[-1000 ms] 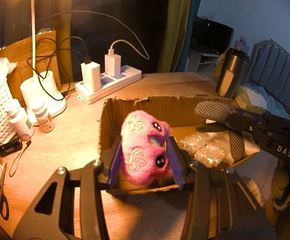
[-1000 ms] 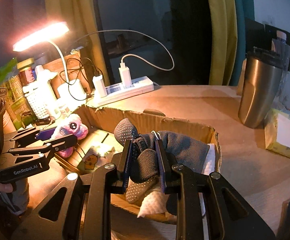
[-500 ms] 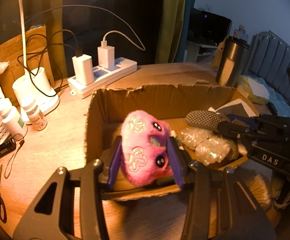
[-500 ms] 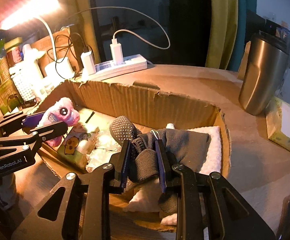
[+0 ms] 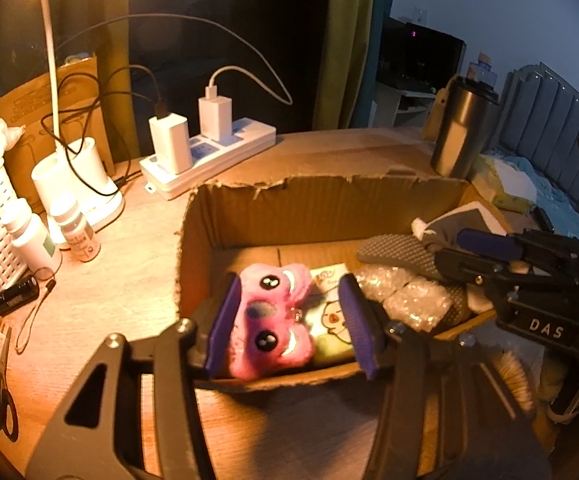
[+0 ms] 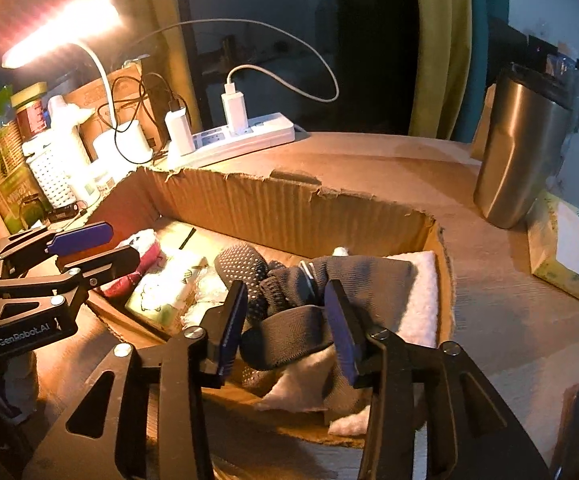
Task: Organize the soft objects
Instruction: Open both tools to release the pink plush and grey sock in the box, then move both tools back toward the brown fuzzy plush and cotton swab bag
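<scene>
Left gripper (image 5: 291, 322) open around pink plush (image 5: 273, 322); right gripper (image 6: 285, 324) open over gloves (image 6: 309, 296).

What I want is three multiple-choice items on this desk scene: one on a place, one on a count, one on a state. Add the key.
1. Where is the pink plush toy?
A. On the desk beside the lamp
B. Inside the cardboard box
C. On top of the steel tumbler

2. How many chargers are plugged into the white power strip?
A. One
B. Two
C. Four

3. How do the right gripper's jaws stand?
A. Clamped shut on the tumbler
B. Spread open
C. Out of view

Key:
1 B: the pink plush toy lies within the walls of the cardboard box.
2 B: two chargers stand in the white power strip.
3 B: the right gripper has its fingers well apart over the grey fabric.
</scene>
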The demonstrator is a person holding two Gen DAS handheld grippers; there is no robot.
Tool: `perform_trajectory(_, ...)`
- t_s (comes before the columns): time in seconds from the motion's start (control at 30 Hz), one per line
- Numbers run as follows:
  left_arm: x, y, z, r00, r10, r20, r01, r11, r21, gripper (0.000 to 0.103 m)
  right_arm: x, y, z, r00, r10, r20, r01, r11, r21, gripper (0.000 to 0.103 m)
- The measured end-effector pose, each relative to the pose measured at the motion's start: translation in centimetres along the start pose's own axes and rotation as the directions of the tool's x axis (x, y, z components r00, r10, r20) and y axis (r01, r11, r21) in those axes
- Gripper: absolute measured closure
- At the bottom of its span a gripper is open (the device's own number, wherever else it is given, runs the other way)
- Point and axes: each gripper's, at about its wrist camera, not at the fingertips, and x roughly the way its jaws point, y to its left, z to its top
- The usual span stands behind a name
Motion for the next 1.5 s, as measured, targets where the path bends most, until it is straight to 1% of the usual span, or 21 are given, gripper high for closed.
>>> perform_trajectory(0.03, -0.1, 0.0, 0.0, 1.0, -0.001, 0.003, 0.001, 1.0, -0.002, 0.05, -0.2, 0.0, 0.0, 1.0, -0.001, 0.004, 0.001, 1.0, 0.002, 0.054)
perform_trajectory(0.1, -0.5, 0.0, 0.1, 1.0, -0.003, 0.01, 0.003, 1.0, -0.007, 0.048, -0.7, -0.2, 0.1, 1.0, -0.004, 0.015, 0.003, 1.0, 0.009, 0.053)
perform_trajectory(0.13, -0.6, 0.0, 0.1, 1.0, -0.004, 0.013, 0.004, 1.0, -0.009, 0.041, -0.9, -0.3, 0.1, 1.0, -0.006, 0.019, 0.006, 1.0, 0.011, 0.053)
perform_trajectory(0.17, -0.9, 0.0, 0.1, 1.0, -0.008, 0.015, 0.008, 1.0, -0.013, 0.03, -1.2, -0.3, 0.1, 1.0, -0.009, 0.023, 0.008, 1.0, 0.013, 0.052)
perform_trajectory(0.23, -1.4, 0.1, 0.0, 0.999, -0.025, 0.023, 0.026, 0.999, -0.027, 0.026, -1.6, -0.4, 0.1, 0.999, -0.012, 0.03, 0.011, 1.0, 0.016, 0.052)
perform_trajectory(0.47, -2.9, -0.7, -0.2, 0.998, -0.04, 0.04, 0.041, 0.999, -0.018, 0.026, -3.3, -0.2, -0.2, 0.998, -0.019, 0.053, 0.018, 1.0, 0.019, 0.052)
perform_trajectory(0.97, -6.7, -2.1, -1.1, 0.995, -0.047, 0.084, 0.047, 0.999, 0.001, 0.026, -7.2, 0.8, -1.2, 0.994, -0.033, 0.1, 0.031, 0.999, 0.016, 0.052)
perform_trajectory(1.5, -10.1, -2.8, -3.1, 0.992, -0.066, 0.107, 0.066, 0.998, 0.008, 0.026, -9.8, 3.1, -2.7, 0.994, -0.03, 0.104, 0.031, 1.0, -0.002, 0.051)
